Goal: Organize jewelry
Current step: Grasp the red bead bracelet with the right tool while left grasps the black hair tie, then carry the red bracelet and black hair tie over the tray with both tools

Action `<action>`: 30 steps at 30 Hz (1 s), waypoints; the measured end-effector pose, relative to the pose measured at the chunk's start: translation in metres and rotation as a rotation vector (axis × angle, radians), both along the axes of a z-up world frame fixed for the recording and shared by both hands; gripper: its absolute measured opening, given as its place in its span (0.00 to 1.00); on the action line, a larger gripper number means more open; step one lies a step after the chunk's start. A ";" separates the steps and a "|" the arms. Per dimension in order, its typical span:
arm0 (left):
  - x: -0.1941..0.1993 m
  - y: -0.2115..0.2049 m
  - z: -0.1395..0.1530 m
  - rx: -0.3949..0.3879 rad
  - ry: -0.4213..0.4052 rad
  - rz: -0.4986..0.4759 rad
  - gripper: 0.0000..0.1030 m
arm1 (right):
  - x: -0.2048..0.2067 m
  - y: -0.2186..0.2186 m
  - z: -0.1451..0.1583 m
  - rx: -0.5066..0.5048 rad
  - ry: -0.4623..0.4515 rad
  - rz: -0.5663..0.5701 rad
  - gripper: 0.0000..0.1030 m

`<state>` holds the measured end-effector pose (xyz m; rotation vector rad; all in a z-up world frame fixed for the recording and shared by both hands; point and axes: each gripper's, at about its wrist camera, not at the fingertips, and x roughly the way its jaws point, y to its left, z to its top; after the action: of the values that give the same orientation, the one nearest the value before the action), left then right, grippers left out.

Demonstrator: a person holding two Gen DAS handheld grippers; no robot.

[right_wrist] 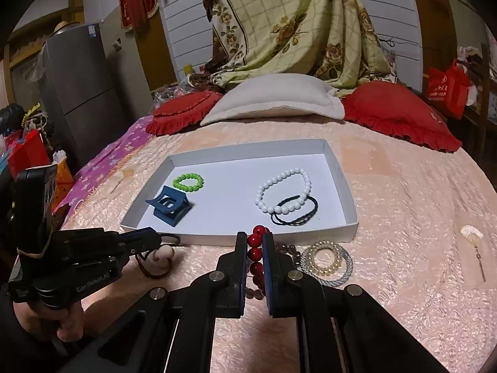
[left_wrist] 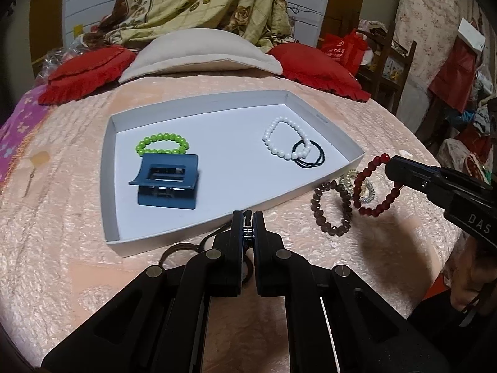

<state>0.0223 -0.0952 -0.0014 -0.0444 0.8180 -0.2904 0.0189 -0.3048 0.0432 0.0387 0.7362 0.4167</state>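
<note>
A white tray (left_wrist: pixel 338 130) (right_wrist: pixel 344 183) lies on the bed. It holds a green bead bracelet (left_wrist: pixel 163 143) (right_wrist: pixel 188 181), a blue hair claw (left_wrist: pixel 166 185) (right_wrist: pixel 169 206), a white bead bracelet (left_wrist: pixel 287 138) (right_wrist: pixel 284 191) and black hair ties (left_wrist: pixel 310 155) (right_wrist: pixel 295 213). My right gripper (right_wrist: pixel 255 239) (left_wrist: pixel 389 163) is shut on a red bead bracelet (left_wrist: pixel 377 186) (right_wrist: pixel 256 255) and holds it above the bedspread beside the tray. My left gripper (left_wrist: pixel 248 217) (right_wrist: pixel 157 239) is shut on a brown hair tie (left_wrist: pixel 174 248) (right_wrist: pixel 155 267) just in front of the tray's near edge.
A dark brown bead bracelet (left_wrist: pixel 332 208) and pearl and silver bracelets (left_wrist: pixel 357 186) (right_wrist: pixel 327 261) lie on the pink bedspread right of the tray. A small shell hairpin (right_wrist: pixel 472 236) lies further right. Red cushions (left_wrist: pixel 90 71) and a beige pillow (left_wrist: pixel 198 52) sit at the bed's head.
</note>
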 end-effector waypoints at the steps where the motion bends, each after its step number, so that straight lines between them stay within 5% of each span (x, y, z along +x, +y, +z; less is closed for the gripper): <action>1: 0.000 0.001 0.000 0.002 0.002 0.002 0.04 | 0.000 0.001 0.000 0.001 0.000 0.003 0.08; 17: 0.016 0.013 0.036 -0.070 -0.029 -0.009 0.04 | 0.011 0.008 0.031 0.116 -0.031 0.045 0.08; 30: 0.105 0.003 0.039 -0.065 -0.010 -0.029 0.04 | 0.081 0.016 0.025 0.104 0.036 0.038 0.08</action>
<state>0.1271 -0.0923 0.0376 -0.0920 0.7992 -0.3439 0.0996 -0.2884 0.0681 0.1300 0.7509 0.4915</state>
